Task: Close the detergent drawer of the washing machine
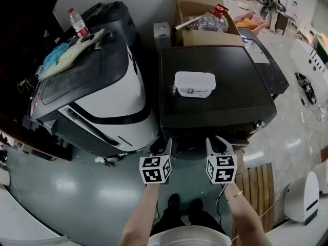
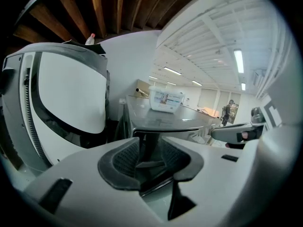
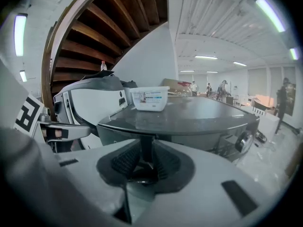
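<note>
The dark washing machine (image 1: 230,104) stands right in front of me, with a white plastic box (image 1: 195,83) on its lid. Both grippers hover side by side just before its front top edge. The left gripper (image 1: 162,148) is open, nothing between its pads (image 2: 124,159); through the gap shows the machine's front left corner (image 2: 142,135), where a dark framed recess sits under the lid. Whether the drawer stands out I cannot tell. The right gripper (image 1: 219,146) is open too, its narrow gap (image 3: 146,162) empty, and a control knob (image 3: 244,141) shows at the machine's front right.
A white-and-black appliance (image 1: 102,96) stands close on the left, carrying a bottle (image 1: 78,23) and cloths. Behind the washer is a cardboard box (image 1: 205,19) with a big water jug. A wooden pallet (image 1: 259,188) and a white unit (image 1: 302,196) lie at the right. My feet (image 1: 184,206) are below.
</note>
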Available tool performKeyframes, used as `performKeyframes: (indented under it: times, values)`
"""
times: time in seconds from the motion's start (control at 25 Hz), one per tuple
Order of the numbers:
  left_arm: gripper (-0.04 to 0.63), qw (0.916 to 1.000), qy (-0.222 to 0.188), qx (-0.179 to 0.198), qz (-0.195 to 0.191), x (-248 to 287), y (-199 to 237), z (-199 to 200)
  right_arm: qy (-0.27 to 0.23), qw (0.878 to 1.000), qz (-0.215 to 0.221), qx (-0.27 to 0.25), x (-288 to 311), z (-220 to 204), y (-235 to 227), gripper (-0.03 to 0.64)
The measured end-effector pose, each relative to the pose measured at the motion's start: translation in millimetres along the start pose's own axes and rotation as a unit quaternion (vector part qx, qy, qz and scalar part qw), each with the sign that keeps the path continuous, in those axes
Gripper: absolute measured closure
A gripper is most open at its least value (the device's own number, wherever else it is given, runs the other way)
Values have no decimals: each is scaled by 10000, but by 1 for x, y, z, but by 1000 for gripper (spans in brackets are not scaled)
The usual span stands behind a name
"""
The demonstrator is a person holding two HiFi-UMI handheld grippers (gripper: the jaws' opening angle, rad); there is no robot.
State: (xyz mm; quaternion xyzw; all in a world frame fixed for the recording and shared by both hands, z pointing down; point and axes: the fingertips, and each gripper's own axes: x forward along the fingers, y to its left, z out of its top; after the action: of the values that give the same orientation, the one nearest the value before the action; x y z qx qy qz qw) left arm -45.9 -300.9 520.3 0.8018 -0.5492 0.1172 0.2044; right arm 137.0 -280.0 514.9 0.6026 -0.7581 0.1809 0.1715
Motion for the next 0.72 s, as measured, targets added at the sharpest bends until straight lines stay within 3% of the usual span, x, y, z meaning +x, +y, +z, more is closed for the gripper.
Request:
performKeyframes:
  times: [0.28, 0.72]
  values:
    - [499, 9992, -347, 158, -103, -28, -18, 23, -349, 9993, 149, 71, -34, 22, -1, 528]
    - [546, 9972, -724, 92, -133, -70, -32, 44, -1008, 9939, 383, 207, -87, 57, 2, 529]
